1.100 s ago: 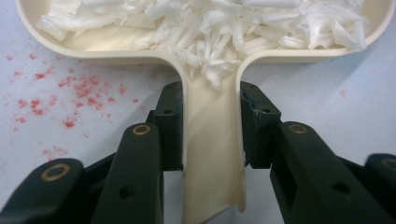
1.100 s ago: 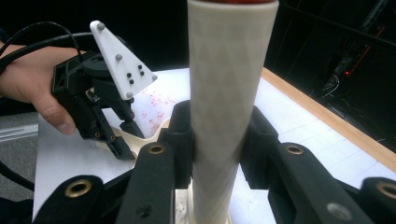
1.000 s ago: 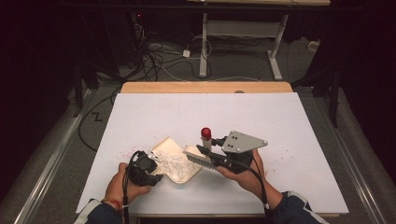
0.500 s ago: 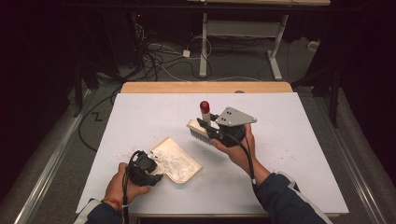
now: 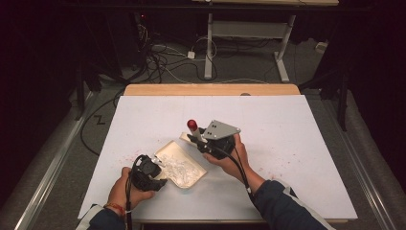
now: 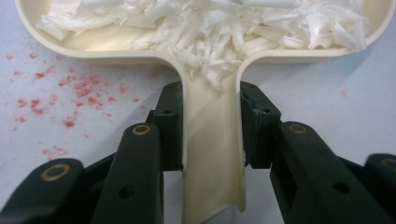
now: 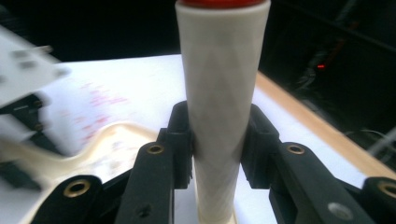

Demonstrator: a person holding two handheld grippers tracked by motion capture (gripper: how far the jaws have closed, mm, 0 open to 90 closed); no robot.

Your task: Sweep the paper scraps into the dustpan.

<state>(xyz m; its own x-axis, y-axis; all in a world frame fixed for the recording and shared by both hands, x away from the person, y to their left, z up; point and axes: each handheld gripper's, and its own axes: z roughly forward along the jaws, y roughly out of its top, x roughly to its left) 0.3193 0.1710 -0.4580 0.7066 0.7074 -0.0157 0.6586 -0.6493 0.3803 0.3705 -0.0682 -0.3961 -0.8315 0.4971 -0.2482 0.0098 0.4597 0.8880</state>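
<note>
White table (image 5: pixel 297 143): dustpan (image 5: pixel 179 165), red crumbs (image 5: pixel 139 155).

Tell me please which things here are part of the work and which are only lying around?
Part of the work:
- cream dustpan with white shreds, held by the left claw
- brush with a red-tipped handle, held by the right claw
- red crumbs on the white table

Only lying around:
- cables on the floor
- desk frame behind

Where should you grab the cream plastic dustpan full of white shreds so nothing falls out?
Grip the cream plastic dustpan by its narrow channel-shaped handle, coming in level from the handle end. The left gripper does so, jaws clamping the handle's two sides, keeping the white paper shreds in the flat-lying tray.
</note>
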